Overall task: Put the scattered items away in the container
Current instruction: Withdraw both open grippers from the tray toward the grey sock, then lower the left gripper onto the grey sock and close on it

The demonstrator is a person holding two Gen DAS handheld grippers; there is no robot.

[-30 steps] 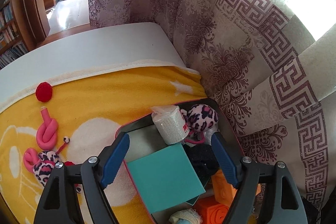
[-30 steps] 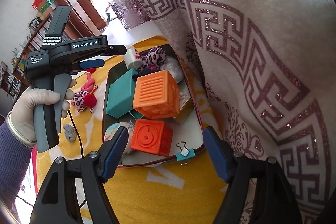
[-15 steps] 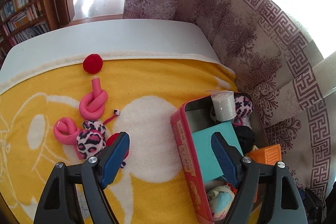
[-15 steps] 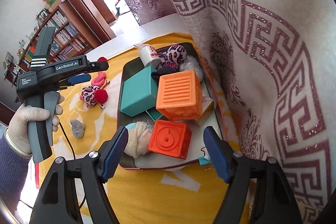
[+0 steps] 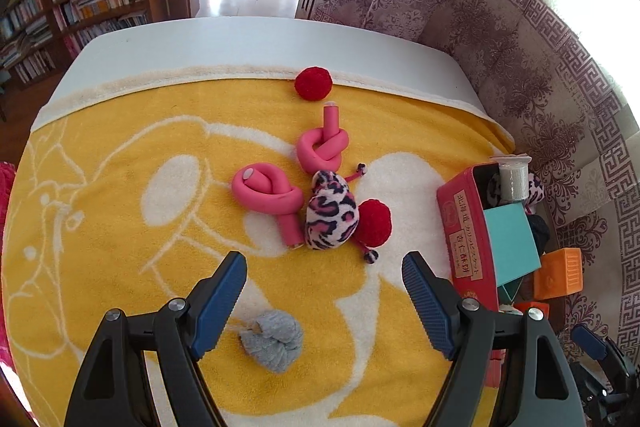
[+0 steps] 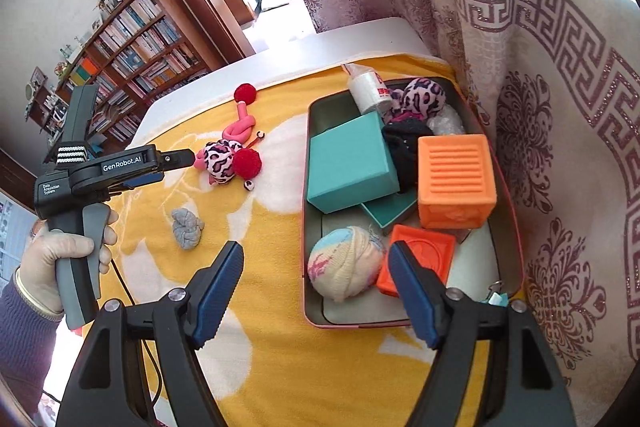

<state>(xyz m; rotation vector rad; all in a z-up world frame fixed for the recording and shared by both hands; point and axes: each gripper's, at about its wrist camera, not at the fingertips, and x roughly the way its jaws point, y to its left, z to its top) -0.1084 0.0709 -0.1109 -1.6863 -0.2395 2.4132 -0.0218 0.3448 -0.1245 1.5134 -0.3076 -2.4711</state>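
Tabletop [image 5: 240,39]: white, with a curtain [image 6: 540,107] on the right side.
Blanket [image 5: 100,227]: yellow and white, spread over most of the tabletop.
Tin [image 6: 314,311]: a red tin box on the right of the blanket. It is nearly full.
In the tin: a teal box [image 6: 348,163], two orange blocks [image 6: 456,179], a stripy sock ball [image 6: 344,267], a white roll [image 6: 366,91] and a spotty plush [image 6: 424,95].
Left gripper [image 5: 324,303]: jaws wide, holding nothing. It hangs over the middle of the blanket.
Right gripper [image 6: 316,291]: jaws wide, holding nothing. It hangs over the near edge of the tin.
Hand [image 6: 60,259]: in a pale glove, holding the left gripper.
Still out on the blanket: two pink foam twists [image 5: 268,191], a spotty heart plush [image 5: 330,213], a red pompom [image 5: 374,223] touching it, one more red pompom [image 5: 313,83] at the far edge, and a small grey sock ball [image 5: 274,343] between the left jaws, nearest of all.
What could go wrong: the heart plush, pompom and twist lie packed together, so a grab may catch two things or knock one away. The grey sock ball is soft and low, so the jaws may pinch the blanket too. The tin is so full that a new thing may roll off the pile.
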